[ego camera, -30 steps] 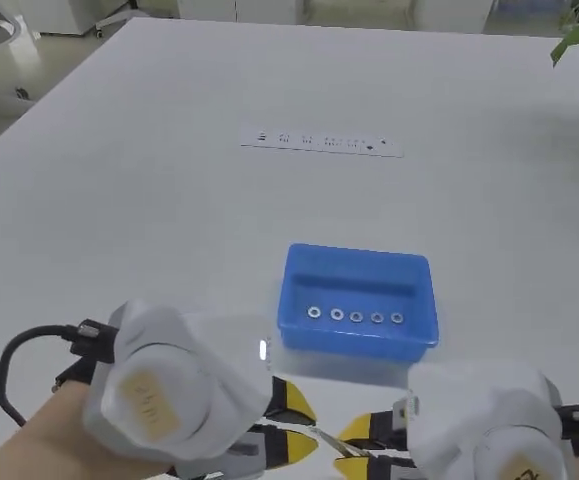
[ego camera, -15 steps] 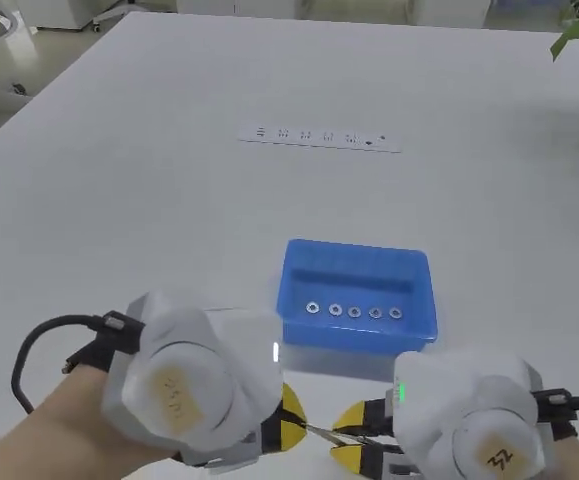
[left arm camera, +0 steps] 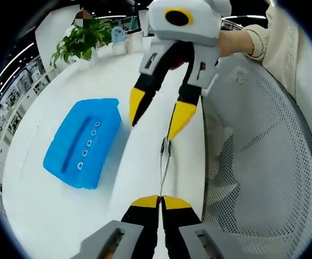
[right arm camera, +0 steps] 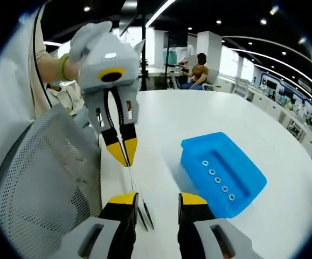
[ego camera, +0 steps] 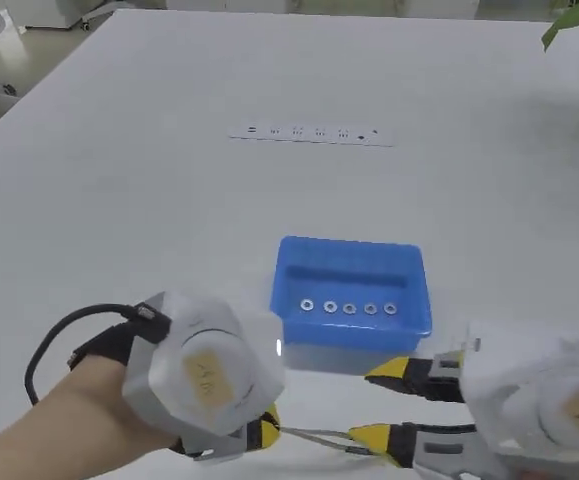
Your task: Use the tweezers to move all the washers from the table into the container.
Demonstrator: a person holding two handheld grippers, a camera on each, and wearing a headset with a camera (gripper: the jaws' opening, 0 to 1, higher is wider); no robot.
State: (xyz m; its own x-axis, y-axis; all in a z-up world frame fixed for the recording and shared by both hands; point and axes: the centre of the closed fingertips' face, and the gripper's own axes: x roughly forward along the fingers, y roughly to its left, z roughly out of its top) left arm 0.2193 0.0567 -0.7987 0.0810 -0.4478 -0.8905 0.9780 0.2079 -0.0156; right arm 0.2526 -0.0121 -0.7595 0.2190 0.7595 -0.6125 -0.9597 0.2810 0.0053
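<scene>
A: Where were the washers (ego camera: 349,308) at that moment?

B: Five lay in a row on the floor of the blue container (ego camera: 299,262), which sat just beyond both tools, a little nearer the right one. I saw none loose on the counter (ego camera: 169,200) around the tools, so I judged the moving itself done or very nearly so.

A: And the tweezers (left arm camera: 165,164)?

B: The left tool (ego camera: 266,430) had its jaws pressed together on one end of them. From its tips they ran straight out toward the right tool (ego camera: 381,405). That one's jaws stood apart, one on either side of the far end, and as far as I could tell they were not pinching it. I couldn't make out which end was the pointed one.

A: So a hand-over?

B: That was my reading, or a change of grip. In the right gripper view the tweezers sat closer to one jaw than the other. I'd have centred them in the gap first, then closed across the flat of both arms.

A: What about the left tool?

B: It should have kept its hold until the right one had a firm pinch. Thin, springy metal could twist or skate out of a lopsided squeeze, so a slow close was wiser, done low over the counter in front of the tools.
</scene>
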